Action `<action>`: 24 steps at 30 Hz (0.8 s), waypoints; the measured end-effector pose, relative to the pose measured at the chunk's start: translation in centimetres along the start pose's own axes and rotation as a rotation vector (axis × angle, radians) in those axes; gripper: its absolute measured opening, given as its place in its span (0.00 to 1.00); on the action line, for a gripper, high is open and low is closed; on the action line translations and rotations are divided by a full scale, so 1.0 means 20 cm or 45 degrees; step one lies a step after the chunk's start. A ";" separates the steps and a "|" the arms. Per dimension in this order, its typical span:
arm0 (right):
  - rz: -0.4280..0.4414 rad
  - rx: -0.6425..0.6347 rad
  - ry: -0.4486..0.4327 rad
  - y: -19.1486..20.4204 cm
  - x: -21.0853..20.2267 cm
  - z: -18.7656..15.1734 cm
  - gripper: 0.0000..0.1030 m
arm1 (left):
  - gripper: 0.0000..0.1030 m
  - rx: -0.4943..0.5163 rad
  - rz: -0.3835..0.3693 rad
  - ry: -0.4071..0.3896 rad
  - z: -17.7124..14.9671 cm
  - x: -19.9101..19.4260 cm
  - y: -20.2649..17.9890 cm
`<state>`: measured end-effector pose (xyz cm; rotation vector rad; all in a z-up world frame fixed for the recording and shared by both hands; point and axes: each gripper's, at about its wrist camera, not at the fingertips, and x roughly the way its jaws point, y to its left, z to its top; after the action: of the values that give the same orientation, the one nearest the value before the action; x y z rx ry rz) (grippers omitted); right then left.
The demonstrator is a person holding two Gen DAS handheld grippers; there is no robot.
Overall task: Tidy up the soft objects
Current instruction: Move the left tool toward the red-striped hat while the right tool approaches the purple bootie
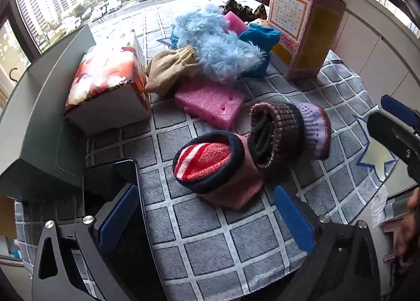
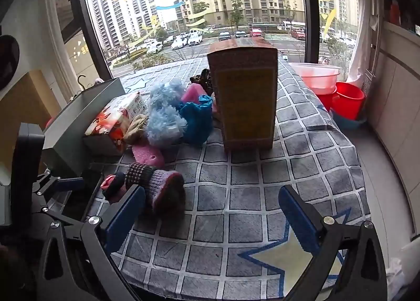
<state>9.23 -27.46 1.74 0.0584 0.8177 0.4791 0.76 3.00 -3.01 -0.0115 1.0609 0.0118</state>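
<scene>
The left wrist view looks forward and down between the blue pads of the left gripper, from close above the grey checked cloth surface, toward the window. The right wrist view sits lower and more level, behind the right gripper, and it faces the same window from further right. Both views share the tall yellow and pink cardboard box, the fluffy light blue soft thing and the knitted purple and brown slipper.
</scene>
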 end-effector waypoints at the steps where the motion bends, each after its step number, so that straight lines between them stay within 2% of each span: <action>1: 0.000 -0.028 0.002 0.02 0.01 0.01 0.99 | 1.00 -0.003 -0.011 -0.005 -0.01 0.00 0.02; 6: 0.005 -0.266 0.033 0.21 0.06 0.05 0.99 | 1.00 0.003 0.020 -0.029 0.00 0.02 -0.02; 9: -0.011 -0.464 0.038 0.34 0.07 0.06 0.99 | 1.00 0.061 0.004 -0.038 0.00 0.03 -0.04; 11: 0.010 -0.656 0.051 0.40 0.07 0.05 0.99 | 1.00 0.099 -0.013 -0.040 0.03 0.03 -0.05; 15: 0.064 -0.814 0.087 0.47 0.10 0.04 0.99 | 1.00 0.139 -0.044 -0.019 0.06 0.04 -0.06; 20: 0.090 -0.829 0.129 0.49 0.16 0.05 0.99 | 1.00 0.140 -0.031 0.012 0.07 0.05 -0.05; 24: 0.103 -0.730 0.126 0.49 0.17 0.07 0.99 | 1.00 0.117 -0.060 -0.006 0.05 0.03 -0.02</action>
<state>8.32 -17.00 2.60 -0.4668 0.7508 0.7828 1.97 2.63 -3.05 0.0465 1.0550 -0.0794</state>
